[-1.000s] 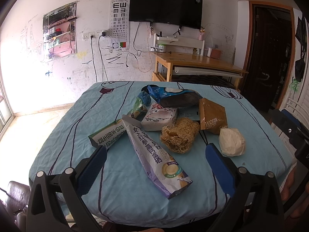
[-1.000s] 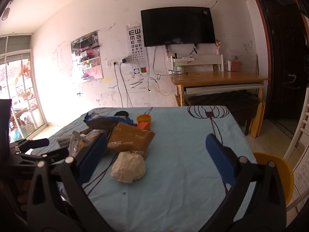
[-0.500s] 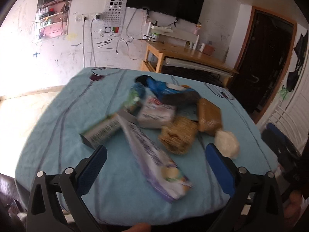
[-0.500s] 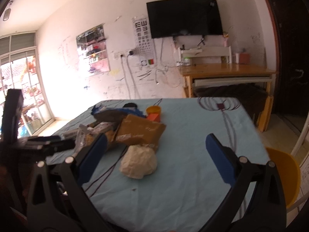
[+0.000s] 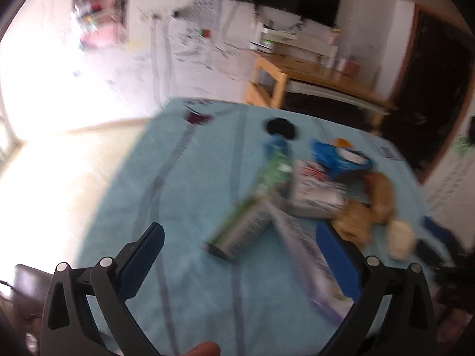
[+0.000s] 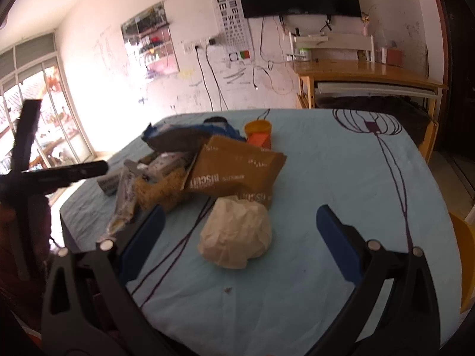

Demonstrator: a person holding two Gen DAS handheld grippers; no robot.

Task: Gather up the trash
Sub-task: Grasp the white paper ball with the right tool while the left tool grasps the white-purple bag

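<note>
Swinging left since a sec ago, left tongs point(image 5: 237, 262) are hanging wide open, empty, over bare blue surface point(image 5: 184, 207) nr its left edge. Right tongs point(image 6: 237, 233) are gaping empty around crumpled paper wad point(image 6: 236, 237); wrapper pile point(image 6: 207, 166) w/ biscuit bag point(image 6: 237, 172) is lying mid-surface.

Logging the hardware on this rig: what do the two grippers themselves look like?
Both match: the left gripper and right gripper have black angular frames with round silver fasteners, and flat fingers faced with ribbed blue pads. No cables, markings or sleeves show.
</note>
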